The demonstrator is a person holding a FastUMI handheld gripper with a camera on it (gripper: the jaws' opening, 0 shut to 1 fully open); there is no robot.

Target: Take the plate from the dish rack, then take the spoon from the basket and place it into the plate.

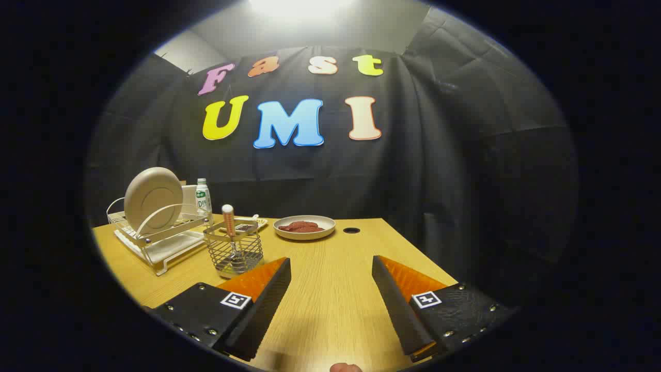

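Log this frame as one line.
tool open, over table | plate upright in rack | spoon in basket | nothing held
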